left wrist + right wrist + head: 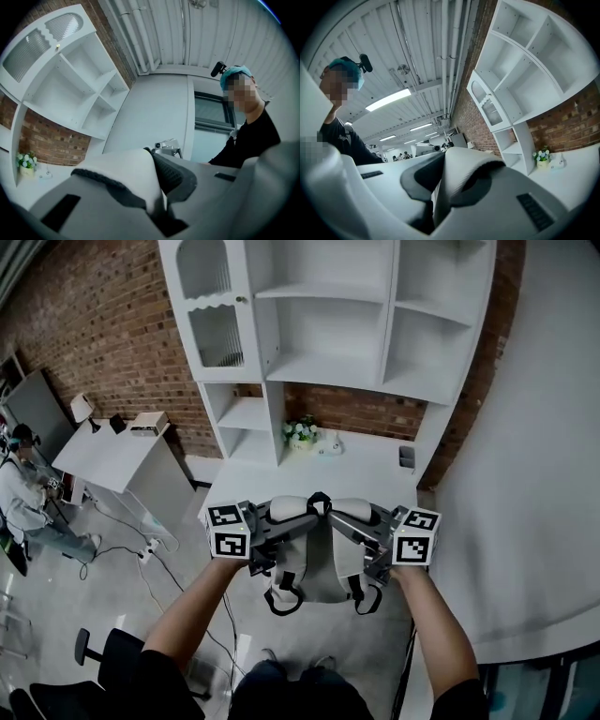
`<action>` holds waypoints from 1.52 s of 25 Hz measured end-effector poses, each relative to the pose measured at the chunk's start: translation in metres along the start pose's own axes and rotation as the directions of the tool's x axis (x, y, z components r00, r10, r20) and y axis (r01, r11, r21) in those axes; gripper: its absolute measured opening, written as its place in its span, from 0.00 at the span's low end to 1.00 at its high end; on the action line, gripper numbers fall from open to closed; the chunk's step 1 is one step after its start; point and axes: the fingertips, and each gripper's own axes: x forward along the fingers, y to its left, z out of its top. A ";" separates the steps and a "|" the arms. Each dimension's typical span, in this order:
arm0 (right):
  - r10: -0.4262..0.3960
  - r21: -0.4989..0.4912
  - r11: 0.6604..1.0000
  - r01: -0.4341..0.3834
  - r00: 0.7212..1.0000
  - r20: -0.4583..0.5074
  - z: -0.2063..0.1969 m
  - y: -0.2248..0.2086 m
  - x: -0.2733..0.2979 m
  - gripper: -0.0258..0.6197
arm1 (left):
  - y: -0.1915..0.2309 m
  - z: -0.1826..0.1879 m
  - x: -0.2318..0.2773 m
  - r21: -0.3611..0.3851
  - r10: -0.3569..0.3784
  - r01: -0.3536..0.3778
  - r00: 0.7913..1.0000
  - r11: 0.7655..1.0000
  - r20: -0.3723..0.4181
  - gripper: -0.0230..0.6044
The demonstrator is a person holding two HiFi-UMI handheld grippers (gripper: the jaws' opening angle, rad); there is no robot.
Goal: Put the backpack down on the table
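- The backpack [319, 570], light grey with dark trim, hangs at the centre of the head view, just below the near edge of the white table [366, 472] and over the floor, not resting on the tabletop.
- The left gripper [287, 524] reaches in from the left of the frame. Its jaws are clamped on the left shoulder strap [286, 509], a white padded band with a dark mesh underside.
- In the left gripper view that strap [125, 172] fills the narrow gap between the two grey jaws.
- The right gripper [351, 523] comes in from the right and is closed on the right shoulder strap [353, 509].
- In the right gripper view this strap [461, 174] is pinched between the jaws.
- Both grippers point towards each other, with the pack's top handle between them.
- A white shelf unit [328, 324] stands on the table against the brick wall [94, 315], in the upper half of the frame.
- A small pot of flowers [300, 433] sits at the back of the tabletop.
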 end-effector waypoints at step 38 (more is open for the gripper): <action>-0.139 -0.027 0.990 0.139 0.990 0.007 0.004 -0.035 0.033 0.12 | 0.047 0.009 -0.012 0.018 -0.135 0.136 0.991 0.991 -0.017 0.12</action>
